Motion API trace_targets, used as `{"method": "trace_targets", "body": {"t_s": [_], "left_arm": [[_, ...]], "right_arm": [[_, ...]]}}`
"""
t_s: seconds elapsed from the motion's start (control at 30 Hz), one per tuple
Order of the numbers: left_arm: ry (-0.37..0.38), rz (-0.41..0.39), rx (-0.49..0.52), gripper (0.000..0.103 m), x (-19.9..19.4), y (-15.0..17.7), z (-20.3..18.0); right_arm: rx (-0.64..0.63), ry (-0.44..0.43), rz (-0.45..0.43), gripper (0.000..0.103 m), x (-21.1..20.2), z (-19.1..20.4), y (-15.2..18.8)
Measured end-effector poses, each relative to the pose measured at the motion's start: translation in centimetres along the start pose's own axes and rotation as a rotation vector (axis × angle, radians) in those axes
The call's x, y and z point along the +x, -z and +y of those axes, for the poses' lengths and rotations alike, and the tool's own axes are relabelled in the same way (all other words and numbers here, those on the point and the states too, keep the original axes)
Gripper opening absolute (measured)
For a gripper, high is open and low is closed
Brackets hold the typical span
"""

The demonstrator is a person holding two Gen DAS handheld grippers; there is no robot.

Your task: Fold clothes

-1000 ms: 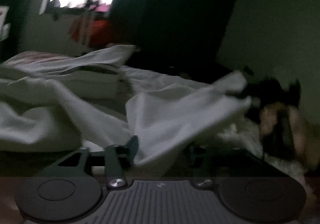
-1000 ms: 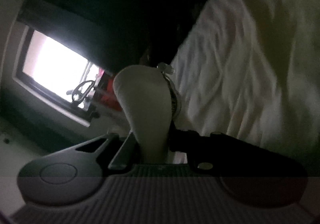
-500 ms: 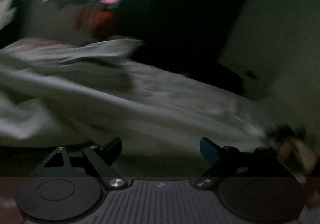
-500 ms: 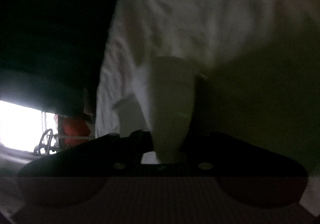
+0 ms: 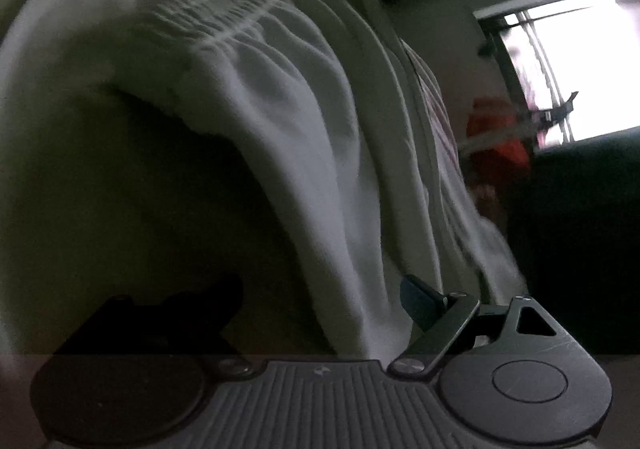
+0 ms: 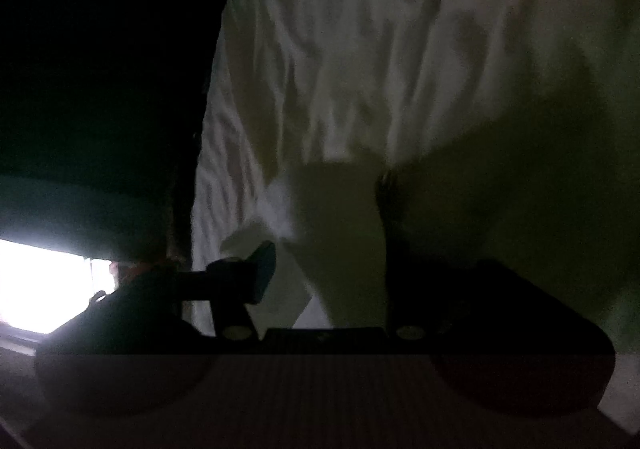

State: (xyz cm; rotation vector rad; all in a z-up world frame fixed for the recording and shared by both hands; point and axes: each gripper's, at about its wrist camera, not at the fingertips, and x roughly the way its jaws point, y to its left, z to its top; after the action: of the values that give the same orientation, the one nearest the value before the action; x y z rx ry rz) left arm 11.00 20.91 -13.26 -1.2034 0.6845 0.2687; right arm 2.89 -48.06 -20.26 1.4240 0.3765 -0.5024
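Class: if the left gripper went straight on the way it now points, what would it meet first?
Most likely the white garment: its folds hang right before the open left gripper and run down between its fingers. Depth is blurred, so touching or just short cannot be told.

Count: one white garment (image 5: 280, 121) with gathered waistband, one window (image 5: 568, 69), one orange object (image 5: 496, 137), two grippers: left gripper (image 5: 320, 305), right gripper (image 6: 324, 273).

We see a bed covered in a wrinkled white cotton sheet (image 6: 340, 61). Directly on the sheet lies a pale grey garment with a gathered elastic waistband (image 5: 304, 137), draped in long folds.
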Motion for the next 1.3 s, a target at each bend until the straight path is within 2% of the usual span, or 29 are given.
{"method": "trace_targets", "body": {"t_s": [0.03, 0.07, 0.17, 0.2, 0.27, 0.3, 0.37, 0.4, 0.47, 0.53, 0.67, 0.73, 0.87, 0.93, 1.03, 1.13, 1.17, 1.2, 1.23, 1.27, 1.3], "left_arm": [[0.008, -0.02, -0.028, 0.083, 0.0, -0.3, 0.2], [0.021, -0.04, -0.053, 0.08, -0.2, -0.5, 0.4], [0.056, -0.093, -0.107, 0.07, -1.0, -1.4, 0.9], [0.055, -0.113, -0.115, 0.067, -1.3, -1.8, 1.0], [0.06, -0.15, -0.128, 0.052, -2.2, -2.8, 1.4], [0.067, -0.164, -0.129, 0.046, -2.7, -3.2, 1.6], [0.069, -0.177, -0.115, 0.019, -3.3, -4.0, 1.4], [0.064, -0.171, -0.098, 0.01, -3.5, -4.4, 1.2], [0.039, -0.15, -0.045, 0.008, -3.8, -4.9, 0.7], [-0.014, -0.149, 0.04, 0.007, -4.9, -5.5, -0.6], [0.0, -0.202, 0.156, 0.006, -9.3, -7.4, -2.4], [0.007, -0.214, 0.161, 0.006, -11.7, -8.8, -2.7], [-0.02, -0.172, 0.156, 0.006, -14.2, -11.2, -2.1], [-0.064, -0.164, 0.192, 0.006, -14.7, -11.7, -1.2], [-0.138, -0.126, 0.26, 0.007, -13.3, -11.8, 0.8], [-0.183, -0.12, 0.288, 0.013, -12.5, -11.0, 1.8], [-0.188, -0.126, 0.303, 0.015, -12.6, -10.7, 1.8], [-0.194, -0.13, 0.321, 0.018, -12.7, -10.5, 1.8], [-0.205, -0.135, 0.343, 0.027, -12.7, -10.2, 1.6], [-0.216, -0.141, 0.362, 0.045, -12.6, -10.1, 1.1], [-0.221, -0.15, 0.375, 0.055, -12.7, -9.9, 0.8]], "right_arm": [[-0.023, 0.01, -0.015, 0.057, -0.2, 0.1, -0.1], [-0.047, 0.021, -0.029, 0.05, -0.4, 0.2, -0.2], [-0.113, 0.039, -0.031, 0.02, -0.8, 0.2, -0.2], [-0.138, 0.047, -0.034, 0.016, -0.9, 0.3, -0.2], [-0.194, 0.06, -0.041, 0.008, -1.1, 0.7, 0.0], [-0.21, 0.061, -0.052, 0.008, -1.1, 0.9, 0.2], [-0.242, 0.064, -0.075, 0.007, -0.9, 1.4, 0.6], [-0.24, 0.059, -0.091, 0.007, -0.4, 2.0, 0.3], [-0.233, 0.051, -0.12, 0.006, -0.2, 2.7, 0.1], [-0.221, 0.054, -0.144, 0.006, -0.4, 3.0, 0.0], [-0.173, 0.052, -0.197, 0.006, -2.4, 2.7, 0.4], [-0.162, 0.08, -0.222, 0.006, -3.2, 2.6, 0.8], [-0.098, 0.158, -0.25, 0.007, -5.6, 1.9, 2.6], [-0.056, 0.226, -0.233, 0.007, -6.1, 1.1, 3.2], [0.009, 0.286, -0.191, 0.01, -5.8, -0.2, 3.5], [-0.001, 0.305, -0.165, 0.013, -6.0, -0.1, 3.4], [-0.007, 0.308, -0.167, 0.019, -6.3, 0.0, 3.3], [-0.014, 0.312, -0.169, 0.032, -6.5, 0.1, 3.3], [-0.029, 0.32, -0.187, 0.042, -6.6, 0.3, 3.3], [-0.065, 0.306, -0.222, 0.058, -7.3, 0.8, 3.6], [-0.102, 0.284, -0.248, 0.074, -7.8, 1.4, 3.7]]}}
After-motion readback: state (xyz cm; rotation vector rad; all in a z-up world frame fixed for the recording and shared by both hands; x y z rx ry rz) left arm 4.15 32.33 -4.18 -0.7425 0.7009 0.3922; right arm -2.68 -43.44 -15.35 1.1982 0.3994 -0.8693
